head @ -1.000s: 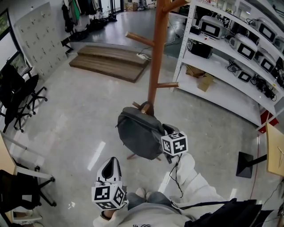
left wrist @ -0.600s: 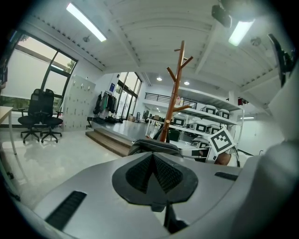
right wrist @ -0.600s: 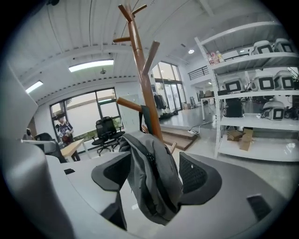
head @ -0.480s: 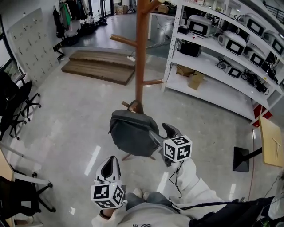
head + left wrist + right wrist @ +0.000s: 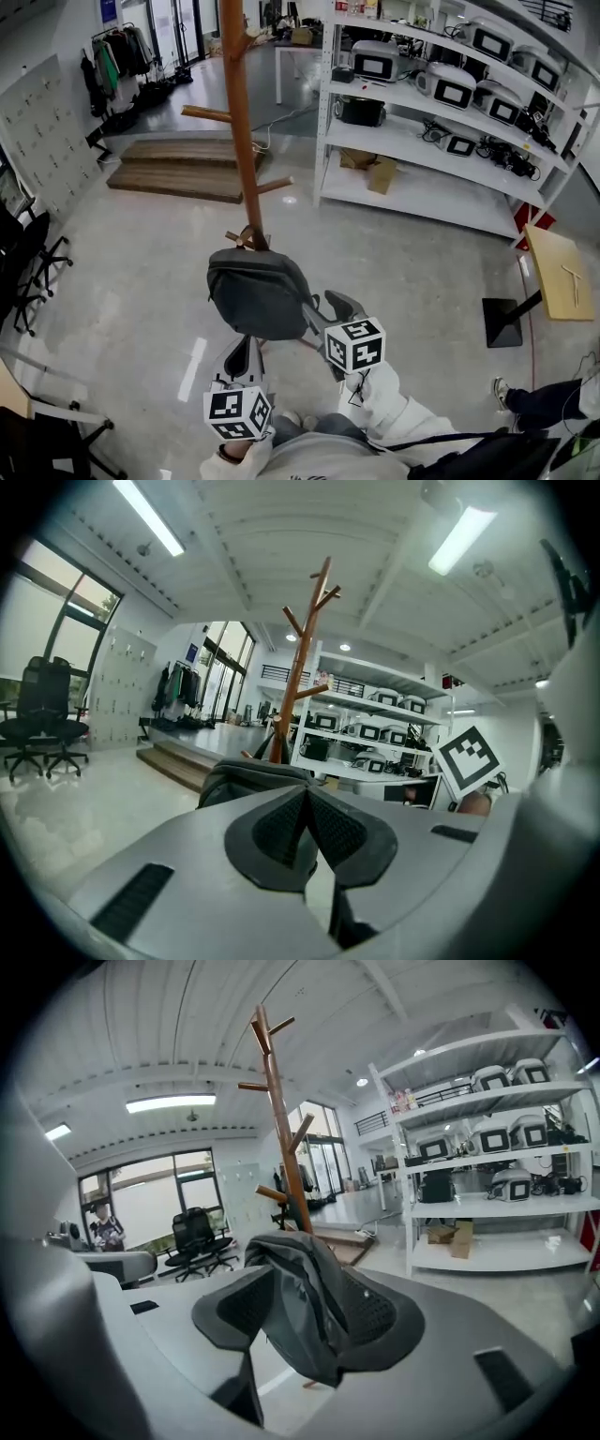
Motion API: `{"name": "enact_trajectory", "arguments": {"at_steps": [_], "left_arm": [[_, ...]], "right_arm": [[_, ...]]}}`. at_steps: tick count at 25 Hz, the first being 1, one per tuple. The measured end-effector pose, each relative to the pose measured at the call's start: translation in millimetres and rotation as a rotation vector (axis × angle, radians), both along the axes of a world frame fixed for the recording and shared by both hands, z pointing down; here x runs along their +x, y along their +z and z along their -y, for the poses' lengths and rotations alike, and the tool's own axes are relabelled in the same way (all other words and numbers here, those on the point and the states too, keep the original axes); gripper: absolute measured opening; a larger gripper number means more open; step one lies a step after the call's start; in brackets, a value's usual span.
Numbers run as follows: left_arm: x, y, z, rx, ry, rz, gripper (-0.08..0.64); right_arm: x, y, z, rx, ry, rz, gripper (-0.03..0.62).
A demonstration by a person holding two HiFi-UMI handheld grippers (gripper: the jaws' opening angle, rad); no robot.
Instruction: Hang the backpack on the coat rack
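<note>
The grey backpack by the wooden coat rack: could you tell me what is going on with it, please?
A person holds a two-jaw tool in each hand. The right tool grips the dark grey fabric backpack by a fold of its cloth, and its jaws have just been closing on that cloth. The bag is held up in front of the tall brown wooden coat rack, not yet on any peg. The left tool is shut and empty, low beside the bag.

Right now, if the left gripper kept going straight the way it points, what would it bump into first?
Most likely the grey backpack, just ahead of the left gripper, whose jaws are shut. The wooden coat rack stands farther behind it. Depth is unclear, so it might slip under the bag instead.
</note>
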State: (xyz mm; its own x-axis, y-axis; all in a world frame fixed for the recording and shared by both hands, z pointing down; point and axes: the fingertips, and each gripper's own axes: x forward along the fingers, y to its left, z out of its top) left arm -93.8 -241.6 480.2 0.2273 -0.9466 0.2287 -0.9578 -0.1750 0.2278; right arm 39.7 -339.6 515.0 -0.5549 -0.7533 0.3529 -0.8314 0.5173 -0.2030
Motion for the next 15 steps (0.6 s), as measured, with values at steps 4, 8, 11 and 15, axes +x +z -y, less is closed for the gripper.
{"name": "enact_trajectory", "arguments": {"at_steps": [4,8,11,15], "left_arm": [[17.8,0.8,0.0,0.002,0.026,0.011,0.002],[26.4,9.4,-2.8,-0.008,0.029,0.018,0.002],[26.5,10.9,-4.9,-0.016,0.012,0.023,0.002],[24.0,-0.7,-4.7,0.004,-0.005,0.033,0.002]], "right_arm": [[13.8,16.4,-14.3,-0.017,0.094,-0.058,0.012],[19.7,25.1,-24.2,-0.037,0.103,-0.032,0.012],[20.5,26.6,-29.9,-0.052,0.084,-0.023,0.012],[15.8,16.7,-37.6,-0.049,0.069,0.009,0.012]]}}
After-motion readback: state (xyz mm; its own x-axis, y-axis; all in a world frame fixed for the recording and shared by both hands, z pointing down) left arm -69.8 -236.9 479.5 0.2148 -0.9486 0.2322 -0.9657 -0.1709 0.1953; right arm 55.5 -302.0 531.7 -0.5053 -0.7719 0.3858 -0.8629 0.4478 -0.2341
